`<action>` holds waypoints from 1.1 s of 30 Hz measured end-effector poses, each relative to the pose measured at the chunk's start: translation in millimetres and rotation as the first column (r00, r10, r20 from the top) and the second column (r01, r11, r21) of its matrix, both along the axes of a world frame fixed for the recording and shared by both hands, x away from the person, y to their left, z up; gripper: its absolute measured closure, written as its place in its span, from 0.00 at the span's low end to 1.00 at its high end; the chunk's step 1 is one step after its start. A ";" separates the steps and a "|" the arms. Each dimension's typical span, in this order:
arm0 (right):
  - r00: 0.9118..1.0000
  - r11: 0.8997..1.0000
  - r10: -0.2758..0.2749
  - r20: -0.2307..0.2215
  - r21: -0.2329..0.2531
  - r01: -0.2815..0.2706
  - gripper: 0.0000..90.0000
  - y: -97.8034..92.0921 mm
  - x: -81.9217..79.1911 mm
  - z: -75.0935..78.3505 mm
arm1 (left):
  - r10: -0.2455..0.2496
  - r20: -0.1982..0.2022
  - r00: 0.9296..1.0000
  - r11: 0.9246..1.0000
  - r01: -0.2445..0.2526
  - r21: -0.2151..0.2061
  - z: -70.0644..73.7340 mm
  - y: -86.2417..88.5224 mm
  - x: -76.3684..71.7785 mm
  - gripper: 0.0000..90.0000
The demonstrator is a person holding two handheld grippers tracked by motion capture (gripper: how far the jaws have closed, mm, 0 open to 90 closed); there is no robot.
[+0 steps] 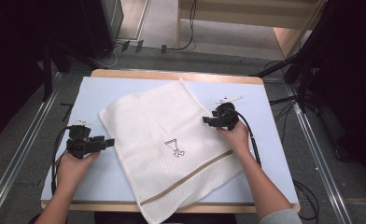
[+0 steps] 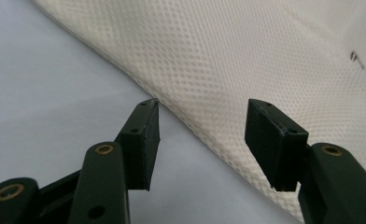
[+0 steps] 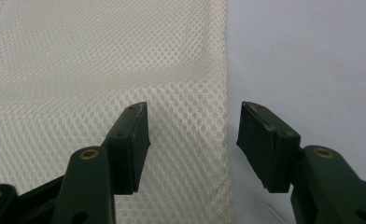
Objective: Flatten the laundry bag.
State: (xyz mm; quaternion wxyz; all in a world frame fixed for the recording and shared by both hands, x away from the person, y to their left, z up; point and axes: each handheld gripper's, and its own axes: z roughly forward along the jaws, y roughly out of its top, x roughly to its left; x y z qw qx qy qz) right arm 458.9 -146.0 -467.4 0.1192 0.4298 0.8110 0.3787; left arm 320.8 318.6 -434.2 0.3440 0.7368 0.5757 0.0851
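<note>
At the lower left of the high view we hold the left gripper [image 1: 107, 142] with jaws wide, straddling the near edge of the mesh cloth [image 1: 172, 144] so a pinch can catch it. At centre right, the right gripper [image 1: 205, 120] likewise stands wide at the opposite edge. The cloth lies askew across the middle of the table [image 1: 102, 88], one corner overhanging the bottom edge.

Even, soft overhead light; dark surroundings; high view slightly soft; close views blurred far off.
</note>
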 end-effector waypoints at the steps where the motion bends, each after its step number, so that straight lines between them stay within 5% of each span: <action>1: 1.000 1.000 0.001 -0.001 -0.003 -0.001 0.50 0.3 0.3 -0.5 | -0.008 -0.001 1.000 1.000 0.008 0.020 -1.3 -2.2 0.5 0.51; 6: 1.000 1.000 -0.005 -0.016 -0.002 0.005 0.50 0.2 1.5 -3.2 | 0.011 -0.043 0.999 1.000 -0.012 -0.015 -11.1 -6.5 5.2 0.51; 12: 1.000 1.000 0.000 -0.030 -0.012 -0.001 0.52 0.6 1.7 -5.7 | 0.001 -0.033 0.999 1.000 -0.001 0.027 -13.9 -21.1 6.2 0.51; 17: 0.999 1.000 0.017 -0.031 -0.018 -0.018 0.61 2.4 0.0 -5.2 | -0.004 -0.018 1.000 0.996 0.006 0.087 -14.1 -33.2 6.2 0.65; 26: 0.998 1.000 0.021 -0.057 -0.006 -0.022 0.86 2.9 -1.3 -4.5 | -0.038 -0.039 0.999 0.997 0.041 0.063 -14.7 -34.7 12.0 0.94; 33: 0.997 0.999 0.022 -0.072 -0.026 -0.024 0.93 3.8 -2.8 -1.1 | -0.042 -0.052 0.998 0.999 0.041 -0.005 -10.5 -24.9 17.0 0.98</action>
